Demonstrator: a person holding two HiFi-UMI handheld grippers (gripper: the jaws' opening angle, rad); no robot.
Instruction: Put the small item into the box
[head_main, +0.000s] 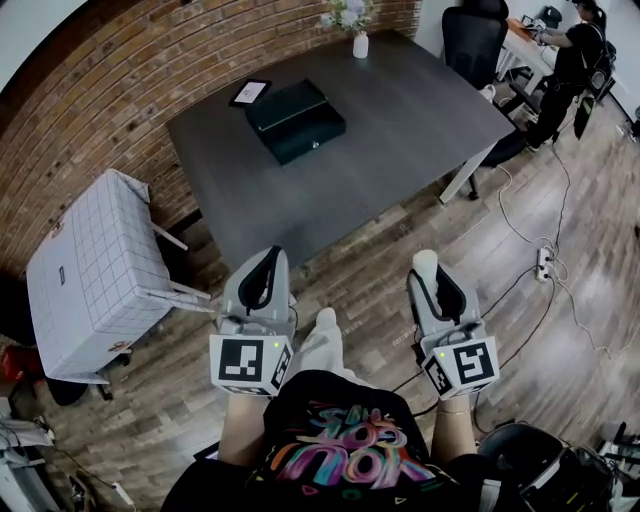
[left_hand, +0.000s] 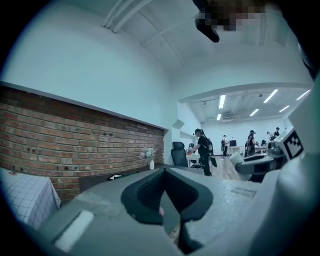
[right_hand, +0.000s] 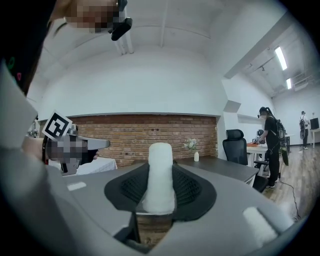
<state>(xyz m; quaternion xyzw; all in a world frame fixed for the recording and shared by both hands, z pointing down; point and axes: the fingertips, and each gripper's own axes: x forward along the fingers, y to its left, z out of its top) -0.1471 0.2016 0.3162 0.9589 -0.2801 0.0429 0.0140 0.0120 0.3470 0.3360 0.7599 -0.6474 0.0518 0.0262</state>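
A dark closed box (head_main: 296, 120) lies on the dark grey table (head_main: 400, 130) ahead of me. Both grippers are held level over the wooden floor, short of the table's near corner. My right gripper (head_main: 427, 262) is shut on a white cylindrical item (head_main: 426, 270), which stands upright between the dark pads (right_hand: 192, 190). In the right gripper view the item (right_hand: 160, 175) fills the middle of that gripper (right_hand: 160, 167). My left gripper (head_main: 270, 255) has its tips together and nothing clearly between them; in its own view the left gripper (left_hand: 165, 172) points toward the table.
A small framed card (head_main: 250, 92) and a white vase (head_main: 360, 44) sit on the table behind the box. A white checked cover (head_main: 95, 275) drapes a stand at left. An office chair (head_main: 473, 40), a person (head_main: 575, 60) and floor cables with a power strip (head_main: 545, 263) are at right.
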